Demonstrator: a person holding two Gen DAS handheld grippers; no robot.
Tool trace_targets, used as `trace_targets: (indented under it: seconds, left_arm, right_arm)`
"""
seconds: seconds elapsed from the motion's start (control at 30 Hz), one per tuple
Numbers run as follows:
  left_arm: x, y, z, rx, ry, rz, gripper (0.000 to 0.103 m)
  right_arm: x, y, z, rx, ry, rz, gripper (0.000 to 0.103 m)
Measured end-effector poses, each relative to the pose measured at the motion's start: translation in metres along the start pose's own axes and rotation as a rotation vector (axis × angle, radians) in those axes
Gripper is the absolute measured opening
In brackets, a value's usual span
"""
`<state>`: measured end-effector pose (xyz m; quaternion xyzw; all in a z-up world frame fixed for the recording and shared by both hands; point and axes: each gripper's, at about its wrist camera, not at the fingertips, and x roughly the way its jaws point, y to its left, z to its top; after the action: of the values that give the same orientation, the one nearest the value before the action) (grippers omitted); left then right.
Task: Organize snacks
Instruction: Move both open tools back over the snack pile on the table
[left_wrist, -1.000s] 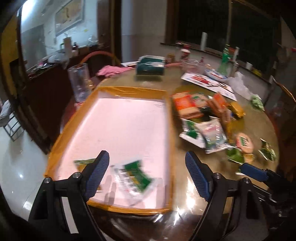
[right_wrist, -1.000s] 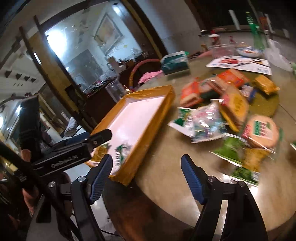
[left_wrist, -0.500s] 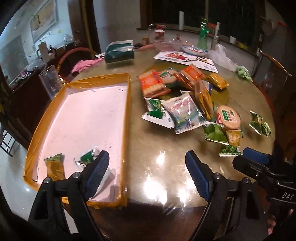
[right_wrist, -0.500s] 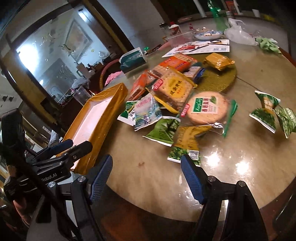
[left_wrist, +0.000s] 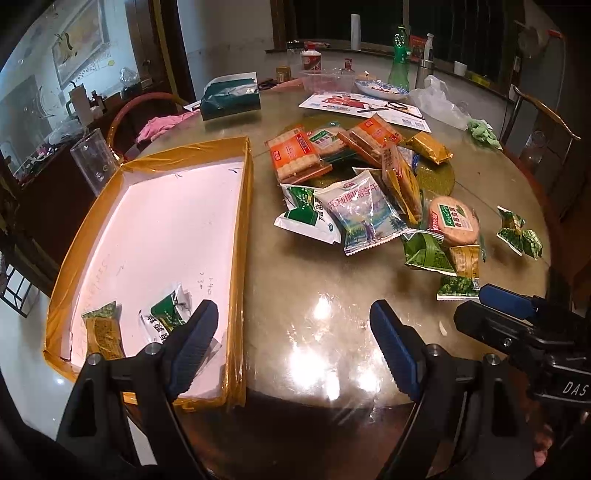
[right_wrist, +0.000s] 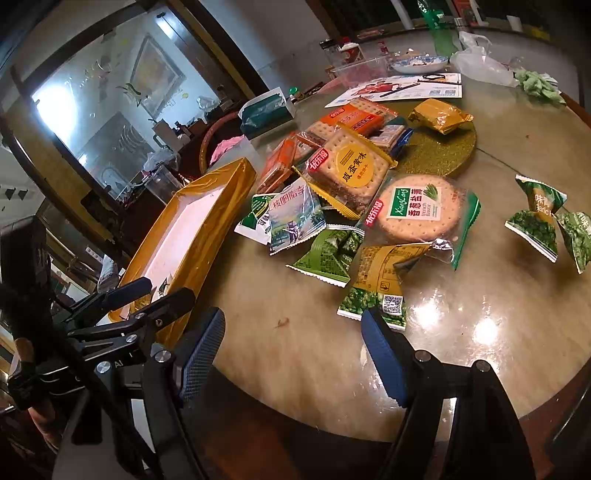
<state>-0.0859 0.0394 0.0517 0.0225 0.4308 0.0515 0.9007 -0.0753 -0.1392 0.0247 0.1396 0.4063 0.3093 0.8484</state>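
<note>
Both tongs stand wide with nothing between their blue pads. Left gripper (left_wrist: 293, 347) hangs over the near edge of the round table (left_wrist: 332, 295), its left pad above the near right corner of the orange-rimmed tray (left_wrist: 242, 236). Just past that pad, inside the tray, lie a green-and-white sachet (left_wrist: 166, 314) and, to its left, a yellow packet (left_wrist: 103, 330). Right gripper (right_wrist: 293, 347) hovers over the table's near rim, its right pad just short of a small green pea packet (right_wrist: 373, 306) that carries a printed code.

Beyond that packet, ahead of the right gripper, sits a yellow pouch (right_wrist: 384, 267) overlapping a dark green pouch (right_wrist: 325, 254). Further on lies the round scallion cracker (right_wrist: 417, 212), then a square egg-yolk biscuit pack (right_wrist: 351, 170) tilted on the heap, with a pale blue-and-white sachet (right_wrist: 293, 218) to its left. Orange biscuit packs (right_wrist: 354, 116) lie behind. Well to the right, two green twisted packets (right_wrist: 543, 221) sit apart from the heap.

Far off, past the snacks, stand a teal tissue box (left_wrist: 231, 96), a flyer (left_wrist: 364, 107) and a green bottle (left_wrist: 399, 59).
</note>
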Motion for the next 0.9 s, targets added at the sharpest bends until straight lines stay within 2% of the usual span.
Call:
trace_targets:
  seconds: [0.9]
  left_arm:
    - [0.0016, -0.0005, -0.0052, 0.021, 0.006, 0.009, 0.084]
  right_arm:
    - [0.0018, 0.0056, 0.0015, -0.009, 0.010, -0.010, 0.076]
